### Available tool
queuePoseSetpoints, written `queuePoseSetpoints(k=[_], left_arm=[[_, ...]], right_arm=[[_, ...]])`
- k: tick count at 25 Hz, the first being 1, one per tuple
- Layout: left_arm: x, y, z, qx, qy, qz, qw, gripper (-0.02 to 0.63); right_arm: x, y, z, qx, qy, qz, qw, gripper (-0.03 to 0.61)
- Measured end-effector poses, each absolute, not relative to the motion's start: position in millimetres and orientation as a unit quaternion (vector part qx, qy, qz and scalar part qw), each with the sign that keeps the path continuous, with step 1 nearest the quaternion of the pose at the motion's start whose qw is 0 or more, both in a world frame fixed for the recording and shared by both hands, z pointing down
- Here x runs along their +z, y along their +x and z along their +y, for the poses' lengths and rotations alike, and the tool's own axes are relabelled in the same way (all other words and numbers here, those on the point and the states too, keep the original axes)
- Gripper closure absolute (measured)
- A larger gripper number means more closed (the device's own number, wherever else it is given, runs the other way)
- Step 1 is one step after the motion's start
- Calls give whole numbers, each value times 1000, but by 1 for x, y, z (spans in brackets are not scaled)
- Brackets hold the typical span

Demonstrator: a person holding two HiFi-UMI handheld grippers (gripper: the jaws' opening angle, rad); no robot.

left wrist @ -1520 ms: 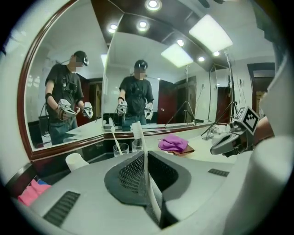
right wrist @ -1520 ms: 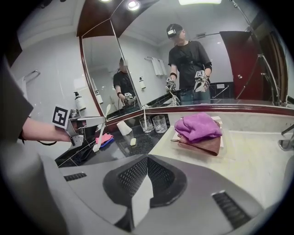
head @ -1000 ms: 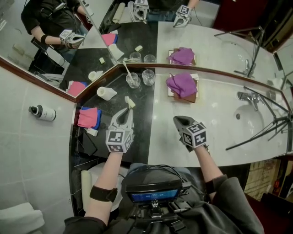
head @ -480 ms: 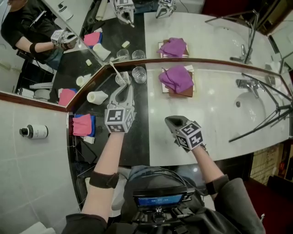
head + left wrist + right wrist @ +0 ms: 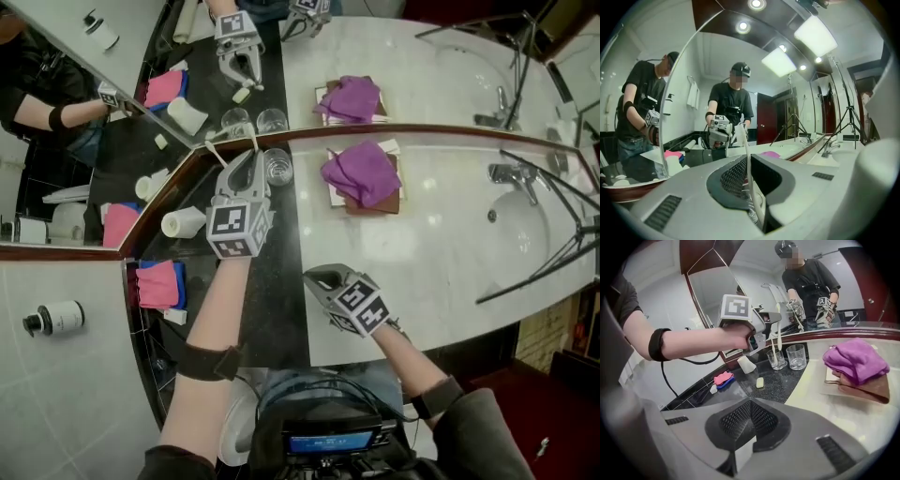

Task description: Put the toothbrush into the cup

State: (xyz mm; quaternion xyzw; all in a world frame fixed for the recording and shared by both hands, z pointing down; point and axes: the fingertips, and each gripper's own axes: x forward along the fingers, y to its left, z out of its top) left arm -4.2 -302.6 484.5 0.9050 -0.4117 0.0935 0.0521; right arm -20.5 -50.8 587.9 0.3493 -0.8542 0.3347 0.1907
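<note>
We judge the step in hand to be the lowering. The left tool is closed on the toothbrush, its pads nearly together with the white handle pinched upright in the slit between them. In the right gripper view the brush hangs from the tool's tips, its lower end at or just inside the rim of the cup. The cup stands on the dark tabletop, close against the mirror.

To do this well we would bring the brush straight down, centred over the mouth. We would part the pads only once the lower end rests inside, so that it leans on the rim and does not tip out. A thin white stick seems to lean in that cup already, toward 10 o'clock, and we would steer clear of it. The empty glass sits just beside the cup at 3 o'clock and is easy to knock.

The right tool, at 5 o'clock of the left, is fully closed on nothing.
</note>
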Motion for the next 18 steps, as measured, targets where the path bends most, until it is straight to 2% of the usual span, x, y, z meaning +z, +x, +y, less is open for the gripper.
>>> queuePoseSetpoints(k=[18], left_arm=[[518, 12, -348, 64, 911, -407, 21, 592]], right_arm=[[639, -44, -81, 364, 338, -852, 166, 572]])
